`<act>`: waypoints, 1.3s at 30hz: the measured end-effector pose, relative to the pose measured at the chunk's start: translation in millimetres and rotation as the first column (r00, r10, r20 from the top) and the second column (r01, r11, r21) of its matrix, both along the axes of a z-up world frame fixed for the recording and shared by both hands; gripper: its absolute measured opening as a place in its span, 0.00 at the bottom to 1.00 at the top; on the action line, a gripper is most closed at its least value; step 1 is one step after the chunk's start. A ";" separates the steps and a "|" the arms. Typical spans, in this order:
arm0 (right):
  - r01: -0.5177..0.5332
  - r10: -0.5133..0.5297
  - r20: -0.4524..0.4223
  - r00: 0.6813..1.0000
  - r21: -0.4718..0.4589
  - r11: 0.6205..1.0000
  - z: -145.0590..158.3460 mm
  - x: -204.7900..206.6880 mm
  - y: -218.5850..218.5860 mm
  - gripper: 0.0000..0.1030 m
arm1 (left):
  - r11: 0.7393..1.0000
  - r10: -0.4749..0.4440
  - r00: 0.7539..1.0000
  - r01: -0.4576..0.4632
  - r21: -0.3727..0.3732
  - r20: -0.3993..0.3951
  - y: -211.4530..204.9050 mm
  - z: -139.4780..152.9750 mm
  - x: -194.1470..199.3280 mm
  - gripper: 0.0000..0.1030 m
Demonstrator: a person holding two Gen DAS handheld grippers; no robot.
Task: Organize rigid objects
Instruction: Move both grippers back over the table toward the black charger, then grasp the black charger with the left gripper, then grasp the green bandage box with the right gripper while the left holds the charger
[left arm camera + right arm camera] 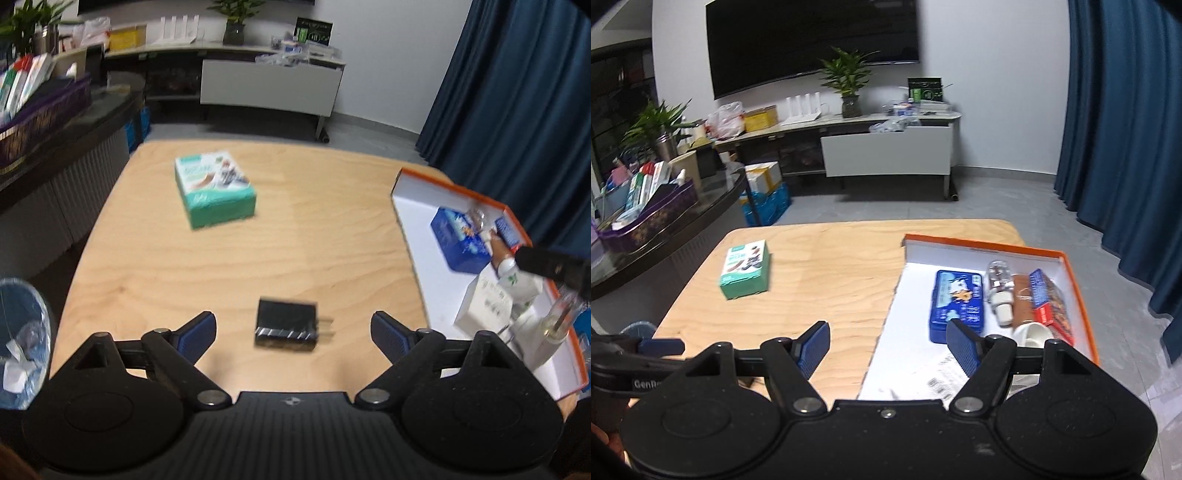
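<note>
A small black plug adapter [286, 325] lies on the wooden table [295, 258], between the wide-apart blue pads of my left gripper [293, 323]; neither pad touches it. Farther back on the table sits a green box [214, 192] [746, 273]. My right gripper [888, 349] is open and empty over the near left edge of a white tray with an orange rim [982, 243]. Lying in the tray are a blue box [956, 302], a clear bottle [999, 288] and a red and blue packet [1049, 299].
The tray [413, 229] fills the table's right side and also holds a white box [484, 310]. A lined waste bin [22, 339] stands off the table's left edge. A dark counter with a basket of books [646, 214] runs along the left. Blue curtains hang at the right.
</note>
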State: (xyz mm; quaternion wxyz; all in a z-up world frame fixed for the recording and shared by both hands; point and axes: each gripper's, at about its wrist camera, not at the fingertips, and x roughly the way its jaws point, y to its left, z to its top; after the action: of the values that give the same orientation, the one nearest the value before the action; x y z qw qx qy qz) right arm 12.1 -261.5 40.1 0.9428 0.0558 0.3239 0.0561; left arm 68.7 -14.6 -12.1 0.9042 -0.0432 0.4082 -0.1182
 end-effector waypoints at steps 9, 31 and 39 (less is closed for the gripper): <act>-0.003 0.003 -0.010 1.000 0.003 1.000 -5.5 5.0 4.3 0.80 | 0.999 -0.022 0.999 0.021 0.035 0.040 -15.6 -25.5 8.8 0.99; -0.200 0.206 -0.058 0.977 0.100 0.975 -13.5 69.3 72.0 0.81 | 0.989 0.124 0.984 -0.133 0.061 0.125 31.4 -13.8 17.5 0.59; -0.303 0.310 -0.065 0.948 0.104 0.947 -20.3 123.0 136.5 0.82 | 0.956 0.276 0.951 -0.286 0.058 0.142 77.3 3.7 46.1 0.59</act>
State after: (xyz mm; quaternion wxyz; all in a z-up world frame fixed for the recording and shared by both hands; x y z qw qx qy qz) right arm 135.1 -125.1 19.8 0.9053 0.0506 0.3631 0.2146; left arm 114.8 62.7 -8.4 0.9378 -0.0578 0.3414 0.0251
